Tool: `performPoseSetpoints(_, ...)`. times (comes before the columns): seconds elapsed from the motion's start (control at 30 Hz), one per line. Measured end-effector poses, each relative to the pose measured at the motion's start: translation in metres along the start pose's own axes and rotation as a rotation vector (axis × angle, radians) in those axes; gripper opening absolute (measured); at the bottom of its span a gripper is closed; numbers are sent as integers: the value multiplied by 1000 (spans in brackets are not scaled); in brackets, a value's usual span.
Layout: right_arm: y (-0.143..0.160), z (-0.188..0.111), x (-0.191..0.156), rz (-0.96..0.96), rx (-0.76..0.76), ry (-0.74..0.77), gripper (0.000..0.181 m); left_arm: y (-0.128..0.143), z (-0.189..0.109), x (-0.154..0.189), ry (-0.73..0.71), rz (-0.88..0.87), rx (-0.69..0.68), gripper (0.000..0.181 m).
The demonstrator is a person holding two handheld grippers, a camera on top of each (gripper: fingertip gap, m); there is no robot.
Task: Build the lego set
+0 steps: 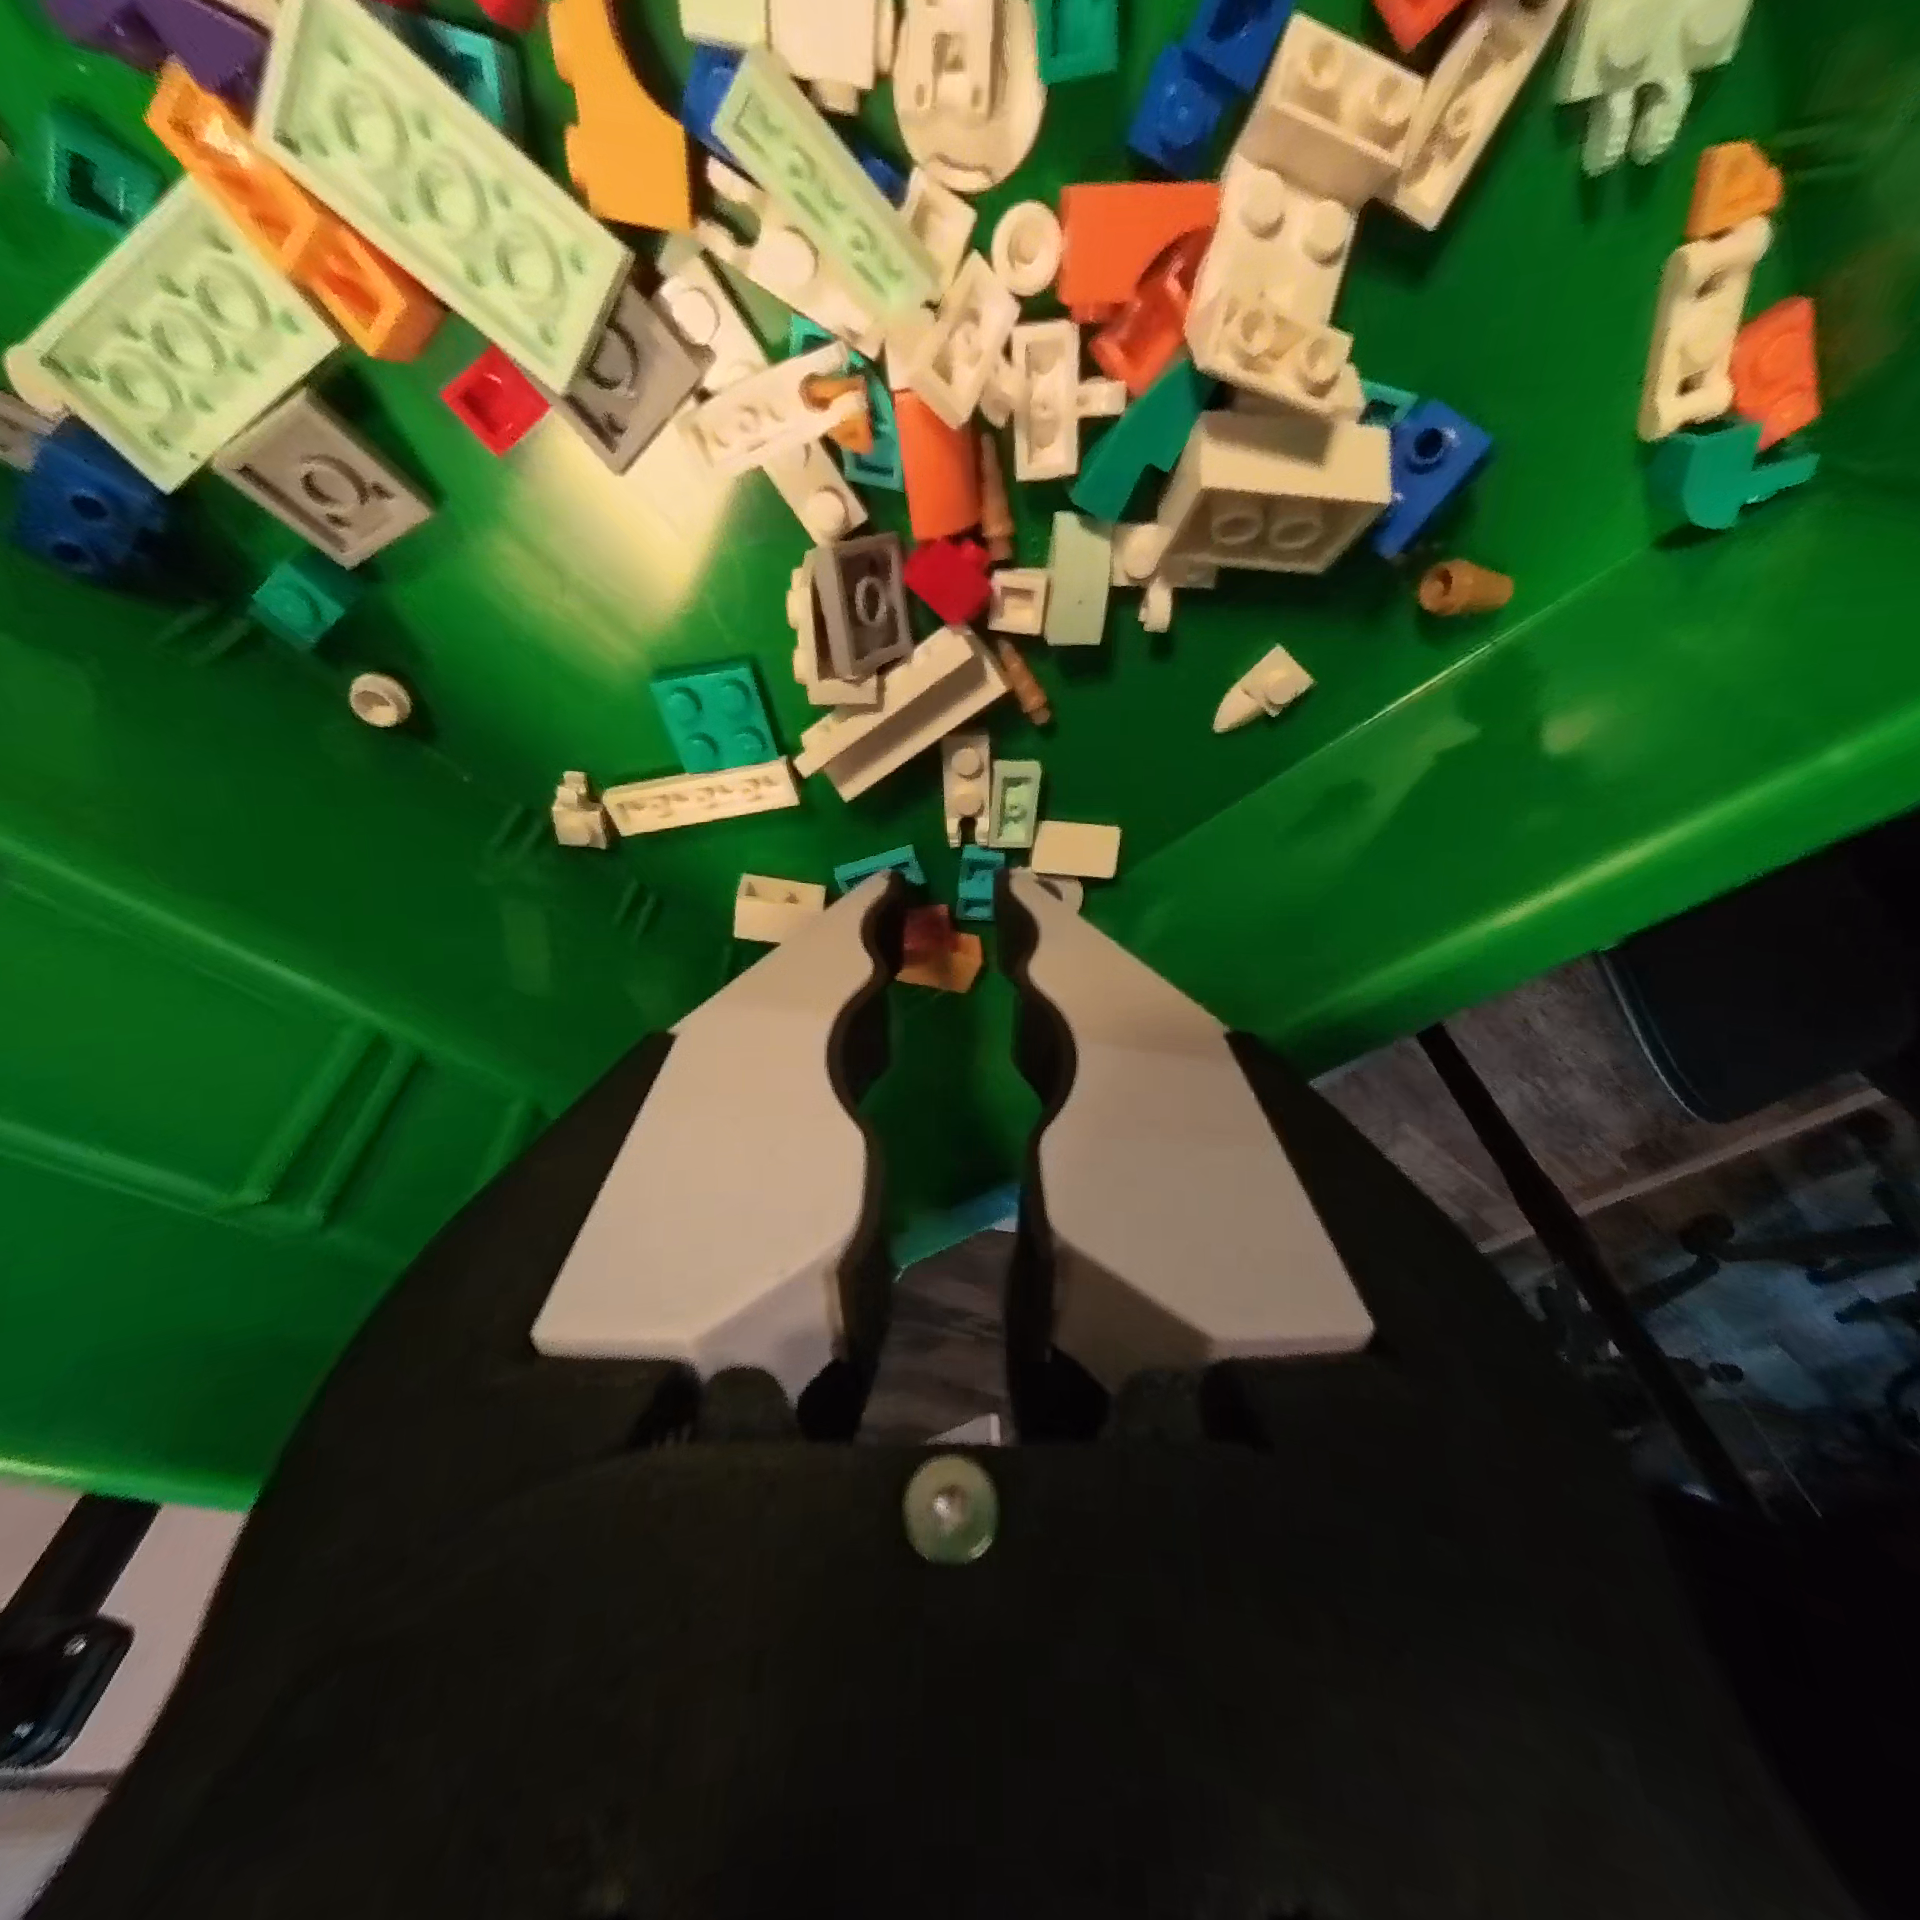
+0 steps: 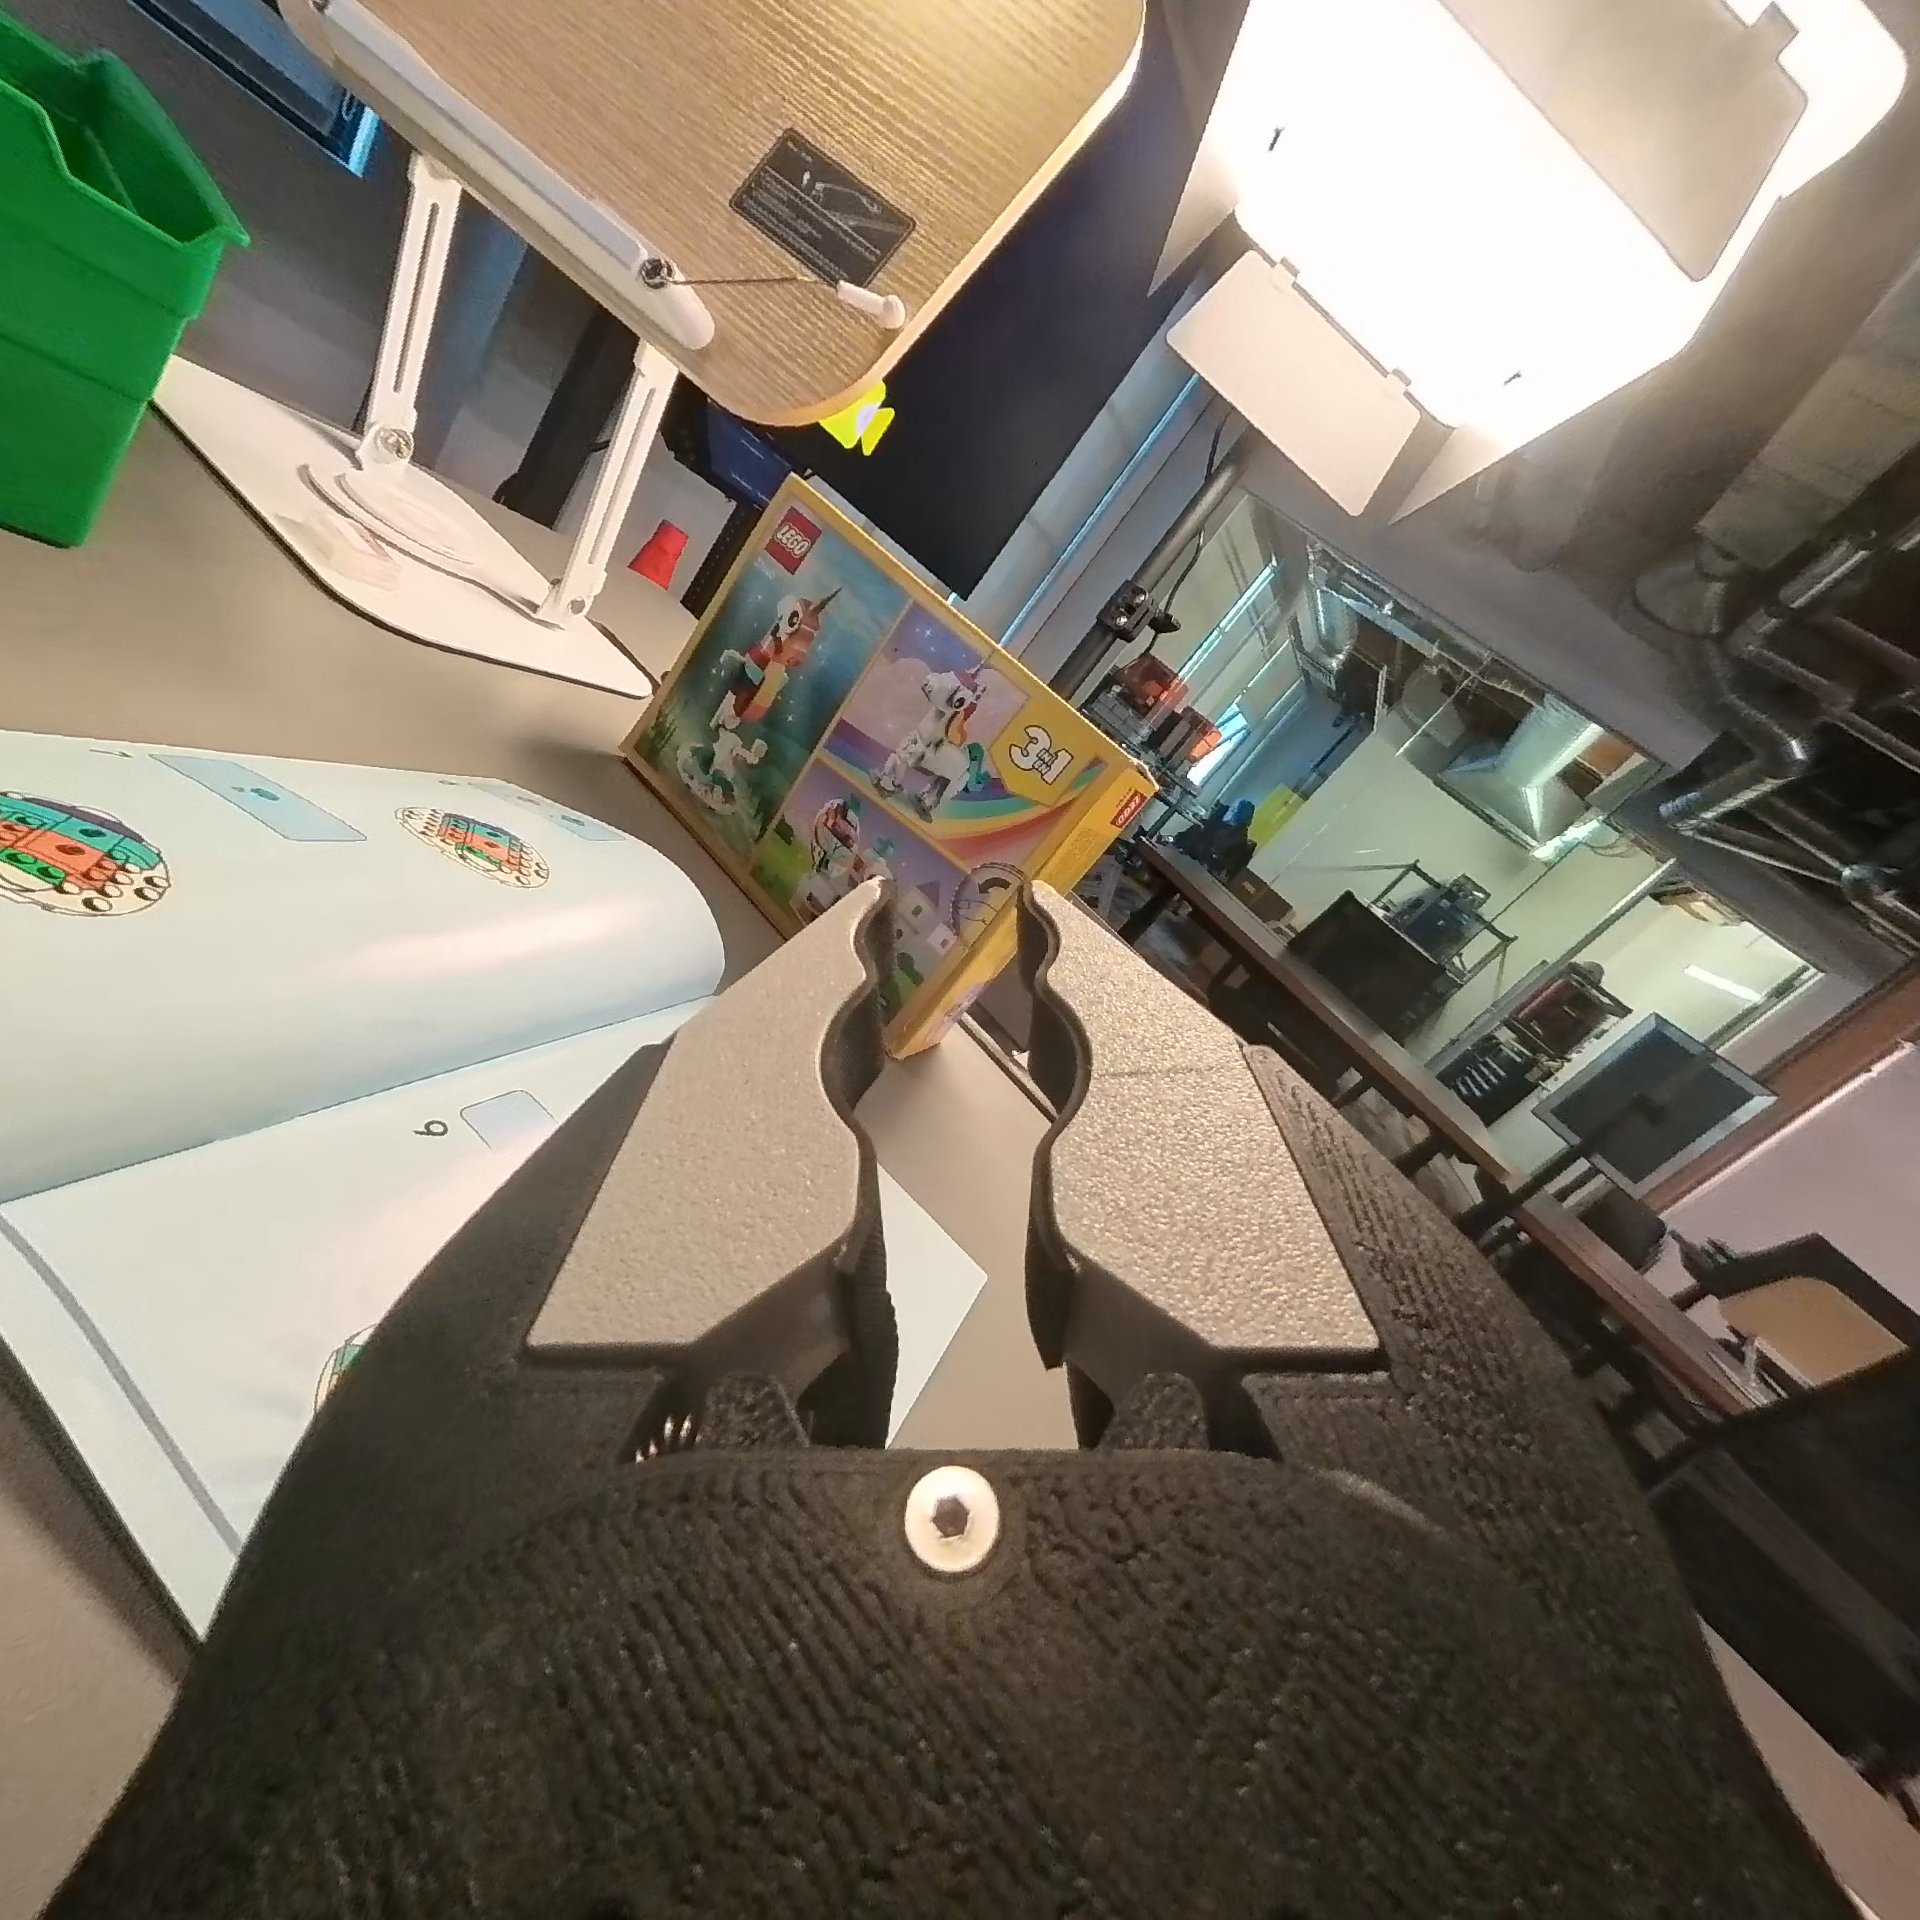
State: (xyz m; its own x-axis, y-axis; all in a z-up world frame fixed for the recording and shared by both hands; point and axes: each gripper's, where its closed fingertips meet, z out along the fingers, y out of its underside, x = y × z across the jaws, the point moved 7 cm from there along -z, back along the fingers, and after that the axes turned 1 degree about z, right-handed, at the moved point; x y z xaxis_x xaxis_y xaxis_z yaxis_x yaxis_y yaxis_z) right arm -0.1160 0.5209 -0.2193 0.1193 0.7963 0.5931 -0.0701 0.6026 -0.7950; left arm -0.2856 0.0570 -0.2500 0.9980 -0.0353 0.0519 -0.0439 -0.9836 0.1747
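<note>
In the left wrist view my left gripper [image 1: 951, 883] points down into a green bin [image 1: 312, 935] holding several loose lego pieces in white, pale green, orange, teal, blue, grey and red. Its jaws stand apart with a small orange piece [image 1: 948, 954] and a teal piece [image 1: 975, 881] lying in the gap, not clamped. In the right wrist view my right gripper [image 2: 954, 891] is open and empty, held above the table [image 2: 312, 623], pointing toward the lego box [image 2: 883, 717]. The open instruction booklet [image 2: 312, 914] lies to its left.
A white stand [image 2: 436, 457] with a tilted wooden board [image 2: 727, 156] stands behind the booklet. The green bin [image 2: 83, 281] sits at the far left. A red cup [image 2: 663, 549] is behind the box. Bright light panels [image 2: 1507, 187] hang above. Other tables and shelves lie beyond. Tip to tip, the grippers are about 50 centimeters apart.
</note>
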Motion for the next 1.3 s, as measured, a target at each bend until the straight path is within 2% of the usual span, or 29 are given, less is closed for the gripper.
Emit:
performPoseSetpoints(0.47,0,0,-1,9,8,-11,20,-1,1,8,-88,63,20,7)
performPoseSetpoints(0.57,0,0,0,19,9,-13,20,-4,0,2,-117,55,78,0)
performPoseSetpoints(0.7,0,0,0,31,10,-19,20,-4,-1,-1,-93,53,131,0)
performPoseSetpoints(0.83,1,0,0,37,10,-24,19,2,-4,-4,-97,32,128,0)
performPoseSetpoints(1.03,1,1,-1,43,7,-36,19,5,-4,1,-21,-34,107,21)
performPoseSetpoints(1.3,2,1,-1,49,3,-41,18,5,0,2,-15,-46,71,18)
